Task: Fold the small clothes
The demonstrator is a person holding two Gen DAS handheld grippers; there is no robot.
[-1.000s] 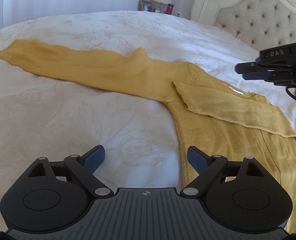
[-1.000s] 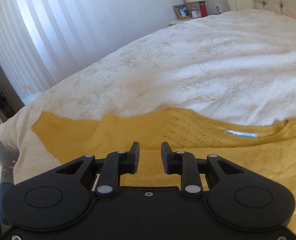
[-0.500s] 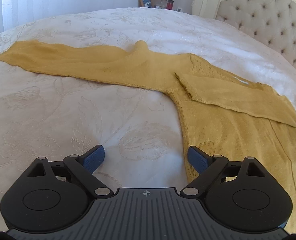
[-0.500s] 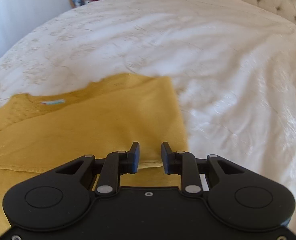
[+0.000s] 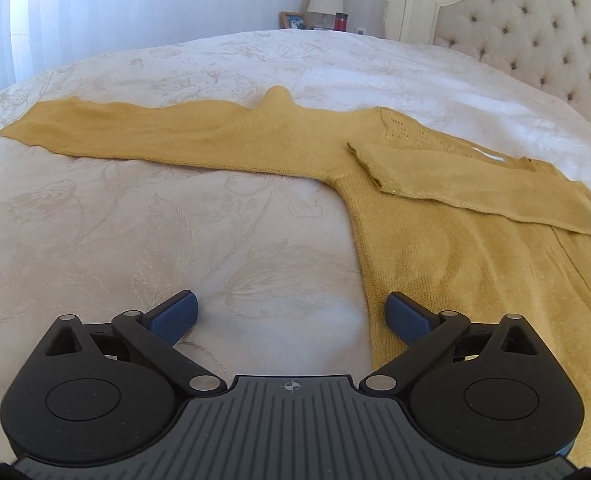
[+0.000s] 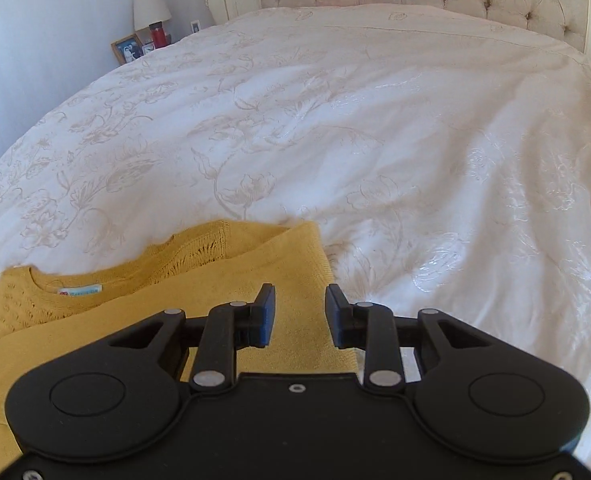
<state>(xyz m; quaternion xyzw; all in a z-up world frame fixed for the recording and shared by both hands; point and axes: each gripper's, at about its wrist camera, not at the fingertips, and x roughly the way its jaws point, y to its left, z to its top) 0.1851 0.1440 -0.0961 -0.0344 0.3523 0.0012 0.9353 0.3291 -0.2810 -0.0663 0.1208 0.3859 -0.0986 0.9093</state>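
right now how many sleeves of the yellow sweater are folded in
1: one sleeve lies folded across the sweater's chest; the other sleeve still stretches out flat on the bed.

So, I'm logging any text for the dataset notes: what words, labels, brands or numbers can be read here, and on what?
Nothing legible.
Neck label, white and blue with a red mark, inside the collar of the mustard-yellow knitted sweater: print too small and blurred to read.
Framed photo and red bottle on the nightstand: no readable text.
Crosshair mark on the left claw body: a symbol, no letters.
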